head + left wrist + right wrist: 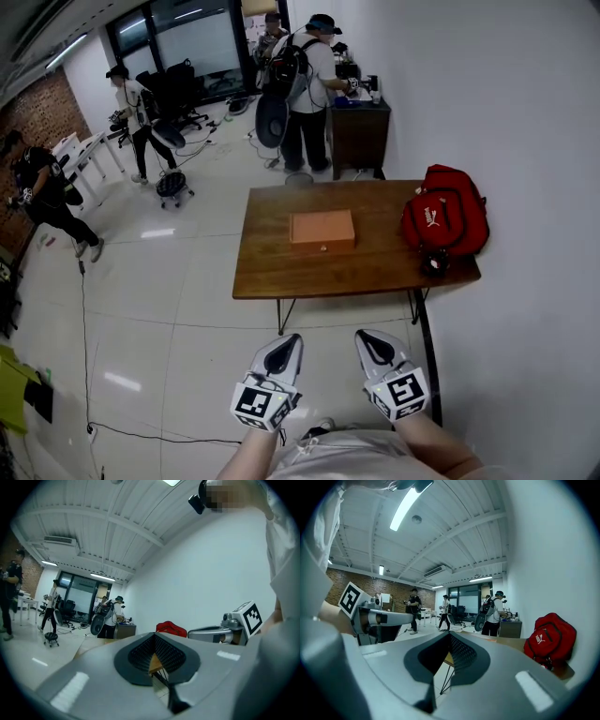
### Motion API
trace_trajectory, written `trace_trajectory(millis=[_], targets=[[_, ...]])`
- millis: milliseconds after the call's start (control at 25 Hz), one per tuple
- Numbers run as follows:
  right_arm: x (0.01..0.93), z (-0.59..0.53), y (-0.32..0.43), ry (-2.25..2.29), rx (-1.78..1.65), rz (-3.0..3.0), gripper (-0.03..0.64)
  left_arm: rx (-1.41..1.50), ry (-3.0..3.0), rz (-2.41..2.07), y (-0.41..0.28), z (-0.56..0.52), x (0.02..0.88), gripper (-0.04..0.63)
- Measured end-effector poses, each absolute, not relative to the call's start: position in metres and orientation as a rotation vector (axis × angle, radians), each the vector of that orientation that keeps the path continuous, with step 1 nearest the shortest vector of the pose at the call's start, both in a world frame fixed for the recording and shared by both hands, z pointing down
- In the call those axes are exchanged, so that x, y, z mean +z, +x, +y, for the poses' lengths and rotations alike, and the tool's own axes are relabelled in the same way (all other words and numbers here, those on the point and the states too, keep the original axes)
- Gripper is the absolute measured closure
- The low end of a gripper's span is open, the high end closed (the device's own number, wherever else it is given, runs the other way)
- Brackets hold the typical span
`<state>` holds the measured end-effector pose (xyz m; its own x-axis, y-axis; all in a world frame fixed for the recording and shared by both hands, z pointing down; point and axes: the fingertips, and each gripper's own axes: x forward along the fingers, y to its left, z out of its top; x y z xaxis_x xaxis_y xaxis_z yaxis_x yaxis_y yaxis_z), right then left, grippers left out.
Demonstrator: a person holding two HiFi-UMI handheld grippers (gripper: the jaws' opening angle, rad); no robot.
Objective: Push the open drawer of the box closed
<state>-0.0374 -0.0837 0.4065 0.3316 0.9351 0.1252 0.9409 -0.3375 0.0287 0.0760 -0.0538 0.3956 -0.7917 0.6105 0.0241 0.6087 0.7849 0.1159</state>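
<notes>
A flat tan box lies in the middle of the wooden table, its front face with a small knob turned toward me. From here I cannot tell how far its drawer stands out. Both grippers hang close to my body, well short of the table's near edge. My left gripper is shut with nothing in it. My right gripper is likewise shut and holds nothing. The right gripper's marker cube shows in the left gripper view.
A red backpack sits on the table's right end, against the white wall. Behind the table stand a dark cabinet, a floor fan and several people. A black cable runs across the tiled floor at left.
</notes>
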Motion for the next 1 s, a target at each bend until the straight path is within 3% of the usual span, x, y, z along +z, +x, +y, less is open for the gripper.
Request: trace_trajectory(millis=[1000], targets=[[0.412,-0.087,-0.041,-2.514,-0.227,-1.755,0.611,0.201,1.003,2.964,0.066,-0.062,0.396,0.589]])
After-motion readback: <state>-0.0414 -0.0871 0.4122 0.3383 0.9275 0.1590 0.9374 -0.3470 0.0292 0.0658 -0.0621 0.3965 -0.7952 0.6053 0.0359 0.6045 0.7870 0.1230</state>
